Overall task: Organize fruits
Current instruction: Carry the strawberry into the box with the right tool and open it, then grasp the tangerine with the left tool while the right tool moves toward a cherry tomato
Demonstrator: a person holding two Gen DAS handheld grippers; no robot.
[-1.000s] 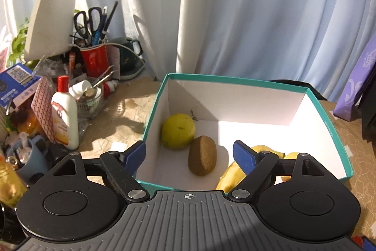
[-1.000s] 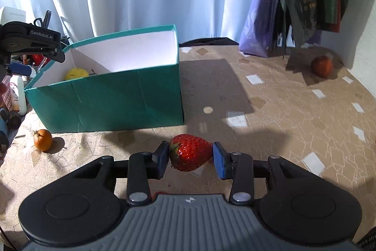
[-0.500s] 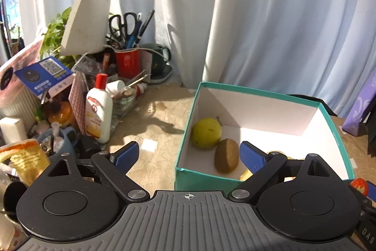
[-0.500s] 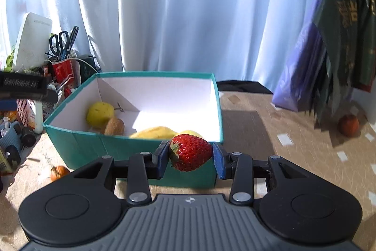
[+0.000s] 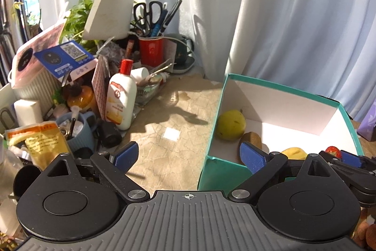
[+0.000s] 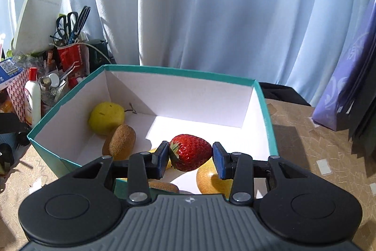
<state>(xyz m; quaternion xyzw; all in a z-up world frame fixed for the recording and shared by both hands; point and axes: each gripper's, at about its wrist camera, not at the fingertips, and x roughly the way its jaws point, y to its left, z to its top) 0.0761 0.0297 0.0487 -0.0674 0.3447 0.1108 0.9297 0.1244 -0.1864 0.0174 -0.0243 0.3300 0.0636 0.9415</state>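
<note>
The right gripper pinches a strawberry over the box, the left gripper gapes empty; squeezing harder could bruise it.

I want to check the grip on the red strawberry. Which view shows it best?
The right wrist view: the red strawberry sits whole between the right hand-held gripper's blue pads. The left wrist view shows only a red sliver at its right edge.
</note>
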